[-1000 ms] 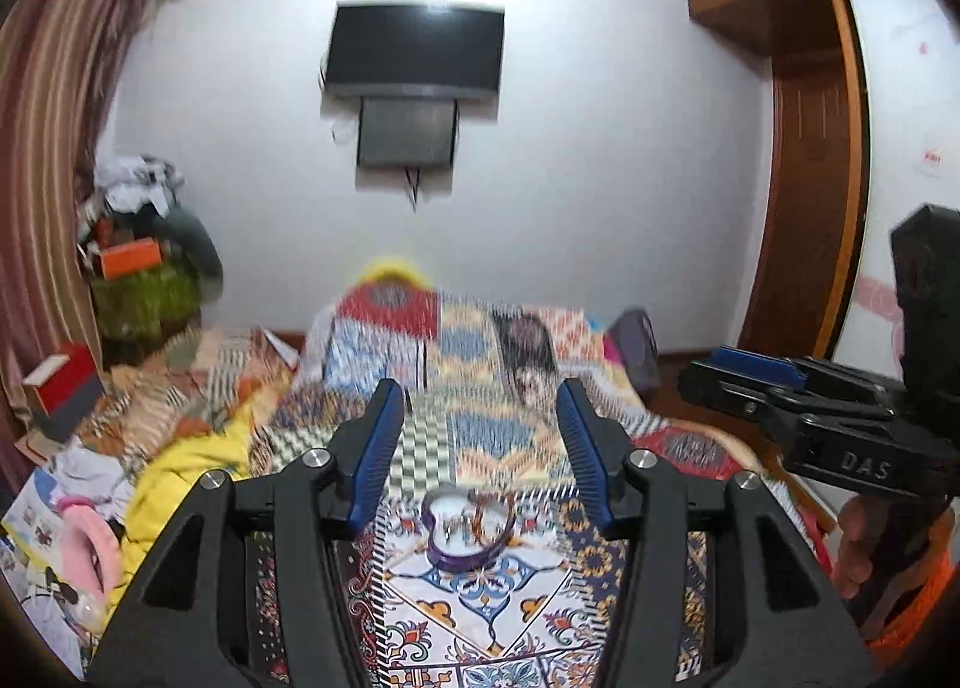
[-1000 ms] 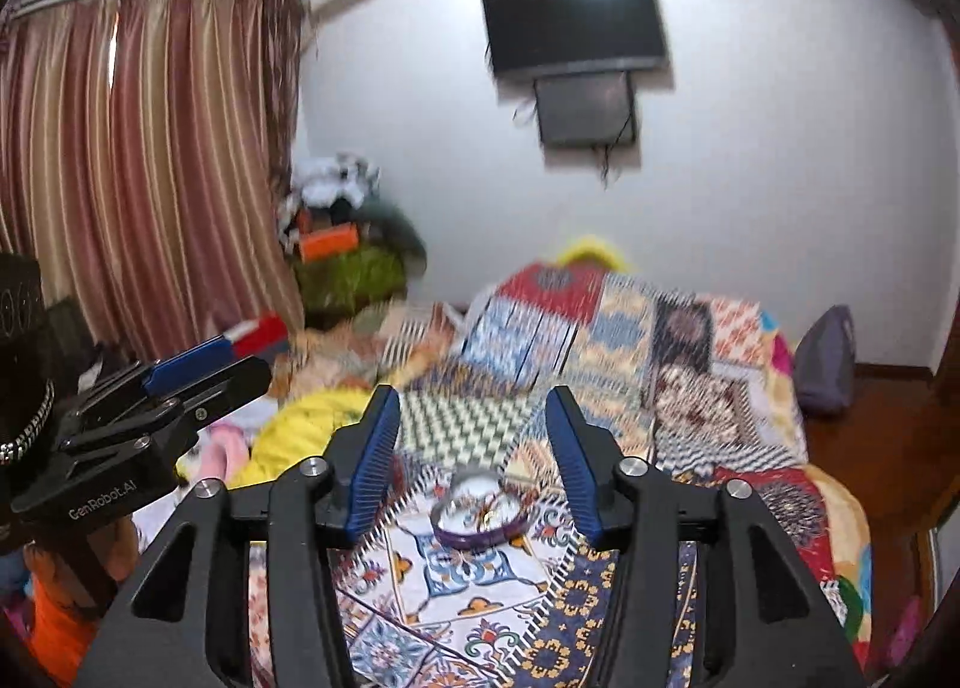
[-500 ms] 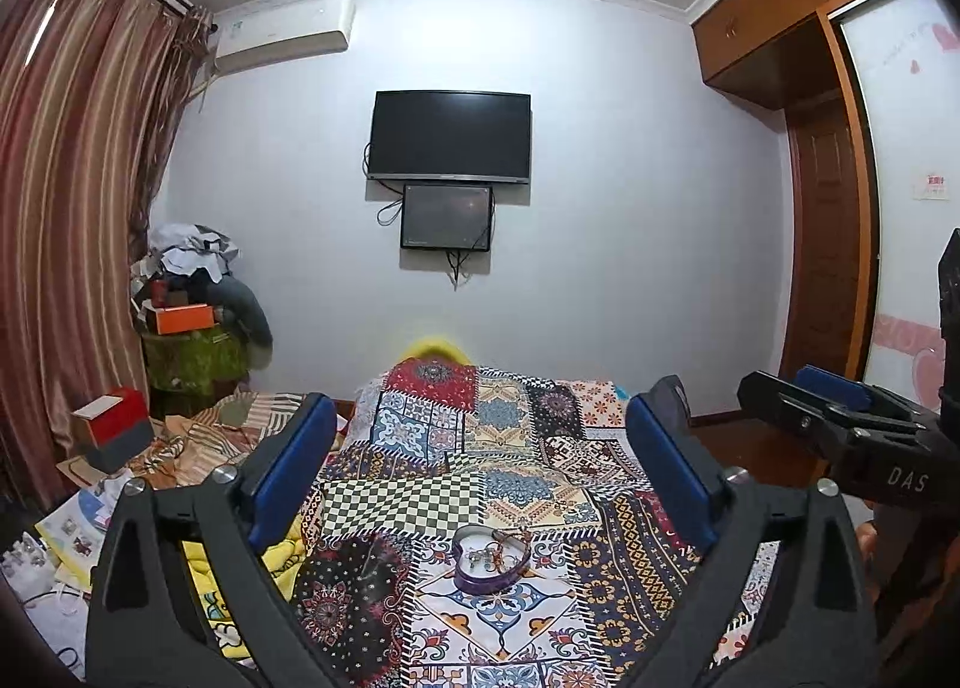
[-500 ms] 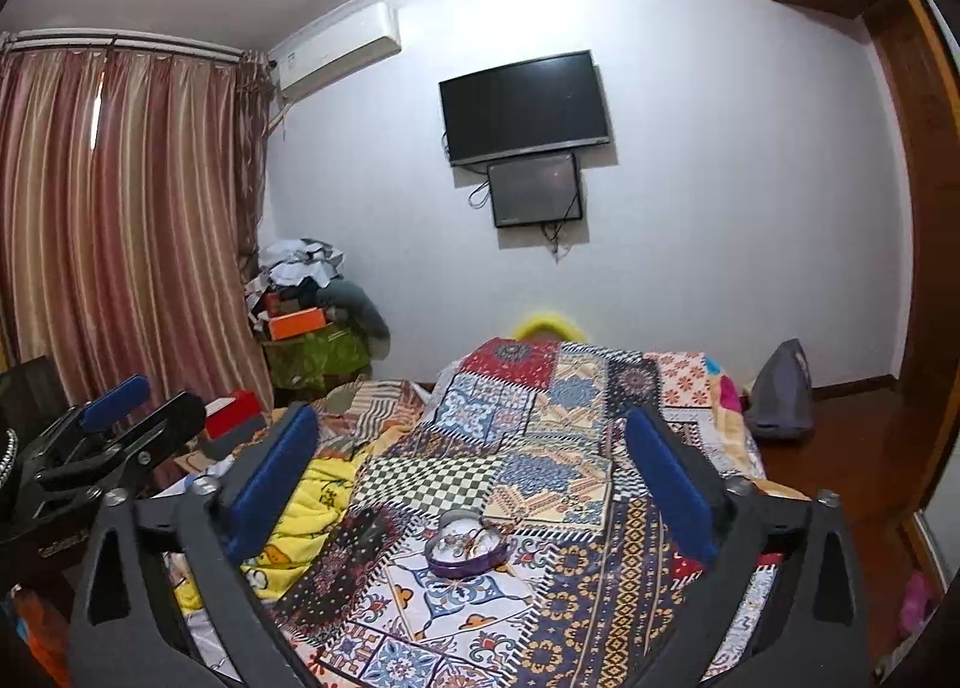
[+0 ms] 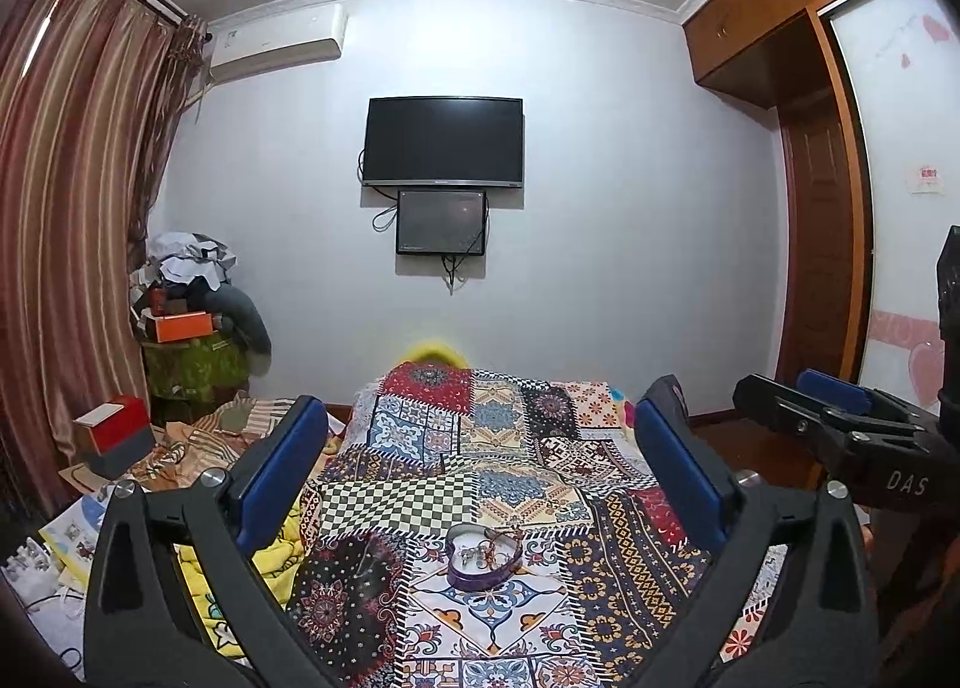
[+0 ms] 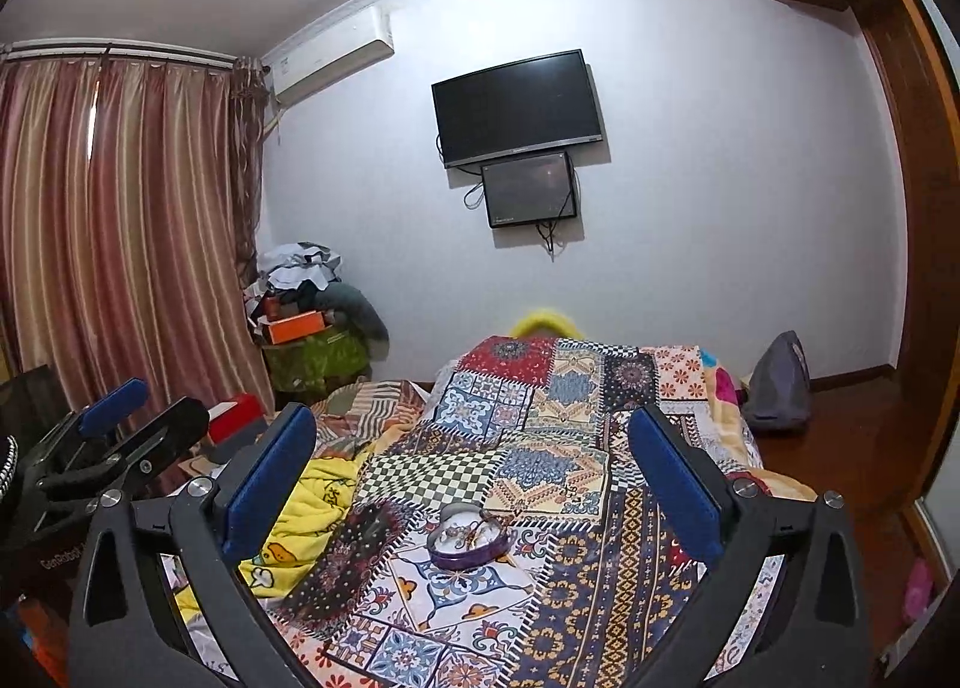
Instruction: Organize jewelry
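A purple heart-shaped jewelry tray (image 5: 483, 557) lies on the patchwork bedspread (image 5: 516, 448), with small metal pieces and a bracelet inside. It also shows in the right wrist view (image 6: 467, 538). My left gripper (image 5: 480, 472) is open wide and empty, held above and short of the tray. My right gripper (image 6: 471, 469) is open wide and empty too, at a similar height. The right gripper shows at the right edge of the left wrist view (image 5: 840, 430). The left gripper shows at the left edge of the right wrist view (image 6: 114, 436).
A yellow blanket (image 6: 300, 514) is bunched at the bed's left side. A red box (image 5: 114, 430) and papers lie on the floor at left. A cluttered green stand (image 5: 192, 358) is by the curtain. A grey bag (image 6: 777, 382) sits right of the bed.
Both grippers have opened from narrow to wide and have tilted up and pulled back, so the tray looks smaller and the wall with the TV fills more of the view.
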`<state>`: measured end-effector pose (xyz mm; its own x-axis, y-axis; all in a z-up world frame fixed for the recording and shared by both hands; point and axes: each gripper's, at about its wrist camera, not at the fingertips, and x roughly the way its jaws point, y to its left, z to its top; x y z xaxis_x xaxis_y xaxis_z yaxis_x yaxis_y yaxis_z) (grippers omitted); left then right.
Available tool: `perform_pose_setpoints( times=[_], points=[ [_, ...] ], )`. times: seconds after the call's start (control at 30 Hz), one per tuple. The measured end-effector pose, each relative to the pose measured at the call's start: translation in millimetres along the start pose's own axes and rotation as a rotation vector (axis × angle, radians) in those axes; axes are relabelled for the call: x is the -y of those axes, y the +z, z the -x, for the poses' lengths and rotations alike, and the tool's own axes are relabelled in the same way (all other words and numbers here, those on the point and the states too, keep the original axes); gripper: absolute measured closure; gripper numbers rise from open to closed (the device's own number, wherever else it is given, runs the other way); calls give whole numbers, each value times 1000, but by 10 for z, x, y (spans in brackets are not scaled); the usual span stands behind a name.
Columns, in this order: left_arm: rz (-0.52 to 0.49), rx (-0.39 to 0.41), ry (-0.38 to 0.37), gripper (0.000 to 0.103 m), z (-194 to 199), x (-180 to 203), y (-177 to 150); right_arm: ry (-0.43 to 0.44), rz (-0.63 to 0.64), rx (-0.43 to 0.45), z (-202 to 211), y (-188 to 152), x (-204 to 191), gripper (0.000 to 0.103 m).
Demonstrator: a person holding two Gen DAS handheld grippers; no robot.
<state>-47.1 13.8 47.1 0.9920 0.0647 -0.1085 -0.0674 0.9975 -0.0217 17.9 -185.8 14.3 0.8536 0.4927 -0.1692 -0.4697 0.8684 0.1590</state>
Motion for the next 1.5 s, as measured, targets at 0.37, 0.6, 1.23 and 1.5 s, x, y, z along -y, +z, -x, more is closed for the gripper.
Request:
perform_pose_setpoints(
  times=[0.37, 0.6, 1.23, 1.5],
  points=[
    [36, -22, 19, 0, -33, -73, -16, 21, 21, -23, -32, -29, -67, 0],
    [80, -35, 34, 0, -71, -175, -36, 18, 14, -33, -40, -31, -26, 0],
    [87, -47, 39, 0, -143, -174, -60, 18, 12, -44, -54, -10, -20, 0],
    [83, -46, 32, 0, -139, -179, -41, 14, 12, -39, -45, 6, -26, 0]
  ],
)
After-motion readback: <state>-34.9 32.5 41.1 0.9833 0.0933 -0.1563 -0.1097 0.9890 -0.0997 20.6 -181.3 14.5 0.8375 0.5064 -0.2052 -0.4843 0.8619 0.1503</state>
